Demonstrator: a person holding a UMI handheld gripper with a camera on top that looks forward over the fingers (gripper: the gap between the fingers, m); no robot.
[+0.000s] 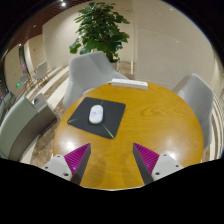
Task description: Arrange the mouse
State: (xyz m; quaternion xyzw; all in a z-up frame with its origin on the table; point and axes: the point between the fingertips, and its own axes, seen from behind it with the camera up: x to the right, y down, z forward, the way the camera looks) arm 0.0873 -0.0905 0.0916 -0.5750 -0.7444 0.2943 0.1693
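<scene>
A white mouse [96, 114] lies on a dark grey mouse mat [97, 116] on the left part of a round wooden table [150, 125]. My gripper [112, 159] hovers above the table's near side, well short of the mouse. Its fingers [75, 158] with magenta pads stand wide apart, with only bare tabletop between them. The mouse is ahead of the left finger and beyond it.
Grey chairs stand round the table: one behind the mat [90, 72], one at the right [196, 95], one at the left [25, 125]. A large potted plant [100, 28] stands beyond the far chair. A white flat thing [130, 85] lies at the table's far edge.
</scene>
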